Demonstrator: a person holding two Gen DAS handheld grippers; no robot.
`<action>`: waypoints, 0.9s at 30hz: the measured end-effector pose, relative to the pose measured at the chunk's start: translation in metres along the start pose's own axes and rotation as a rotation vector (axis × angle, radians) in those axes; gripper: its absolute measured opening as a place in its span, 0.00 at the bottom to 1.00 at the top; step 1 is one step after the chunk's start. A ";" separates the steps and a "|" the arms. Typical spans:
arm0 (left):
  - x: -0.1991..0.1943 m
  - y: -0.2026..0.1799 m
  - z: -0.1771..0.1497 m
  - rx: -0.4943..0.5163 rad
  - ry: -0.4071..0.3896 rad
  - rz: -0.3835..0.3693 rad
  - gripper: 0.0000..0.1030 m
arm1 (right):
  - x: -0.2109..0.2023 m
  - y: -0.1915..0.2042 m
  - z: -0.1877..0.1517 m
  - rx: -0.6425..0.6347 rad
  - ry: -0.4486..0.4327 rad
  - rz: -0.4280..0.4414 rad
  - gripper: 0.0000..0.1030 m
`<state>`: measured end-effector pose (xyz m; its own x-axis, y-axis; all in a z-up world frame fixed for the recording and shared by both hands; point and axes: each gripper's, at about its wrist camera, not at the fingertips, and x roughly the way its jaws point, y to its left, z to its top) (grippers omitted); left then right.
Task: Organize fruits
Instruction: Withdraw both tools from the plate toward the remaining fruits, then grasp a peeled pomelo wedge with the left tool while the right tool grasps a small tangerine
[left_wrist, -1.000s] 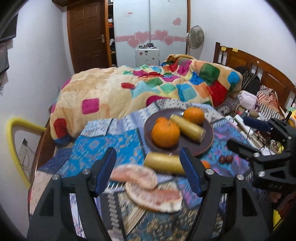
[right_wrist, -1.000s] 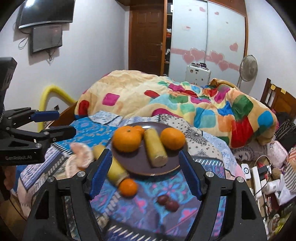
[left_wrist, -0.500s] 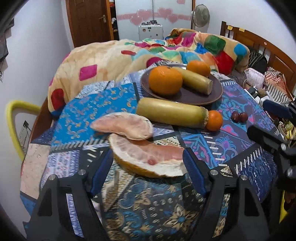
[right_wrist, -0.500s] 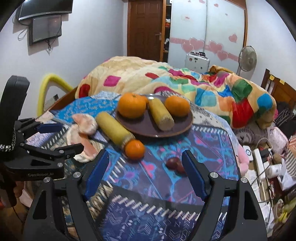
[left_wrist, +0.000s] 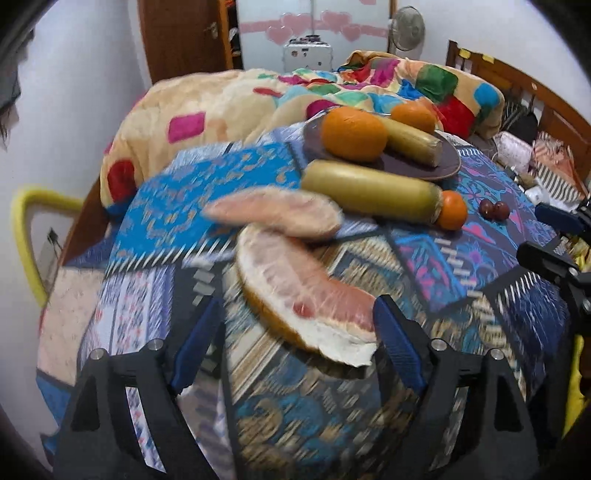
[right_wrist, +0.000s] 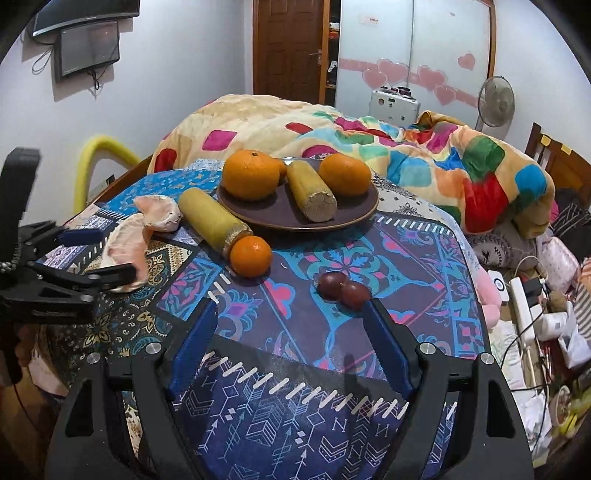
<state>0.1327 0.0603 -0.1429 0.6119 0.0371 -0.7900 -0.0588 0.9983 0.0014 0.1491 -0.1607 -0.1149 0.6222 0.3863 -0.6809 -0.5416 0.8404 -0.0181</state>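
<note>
The left gripper (left_wrist: 299, 339), jaws opening and clamping nothing, is lowered over the near pink pomelo wedge (left_wrist: 306, 295) on the patterned cloth (left_wrist: 166, 206). The wedge should be straddled squarely, then squeezed lightly. The right gripper (right_wrist: 291, 343) is spread, empty.

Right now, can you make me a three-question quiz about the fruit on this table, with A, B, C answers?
1. Where is the small orange?
A. on the plate
B. on the cloth, touching the end of the yellow-green stalk piece
C. on the blanket

2. How many dark red fruits lie together on the cloth?
A. two
B. four
C. none

3. What is between the left gripper fingers?
A. an orange
B. nothing at all
C. a pomelo wedge, not squeezed

Answers: 1 B, it sits off the brown plate against the stalk's end. 2 A, a touching pair. 3 C, the jaws are opening around the wedge.
</note>
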 end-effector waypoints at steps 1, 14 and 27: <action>-0.002 0.008 -0.004 -0.014 0.009 -0.016 0.84 | 0.001 0.000 0.000 -0.001 0.001 0.001 0.76; 0.005 0.007 0.011 0.040 0.062 -0.052 0.73 | 0.026 0.011 0.012 -0.033 0.029 0.016 0.76; 0.023 0.013 0.021 0.005 0.053 -0.077 0.60 | 0.054 0.016 0.025 -0.032 0.075 0.057 0.48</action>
<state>0.1630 0.0749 -0.1480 0.5718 -0.0421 -0.8193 -0.0091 0.9983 -0.0576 0.1882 -0.1168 -0.1337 0.5468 0.4025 -0.7342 -0.5935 0.8049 -0.0007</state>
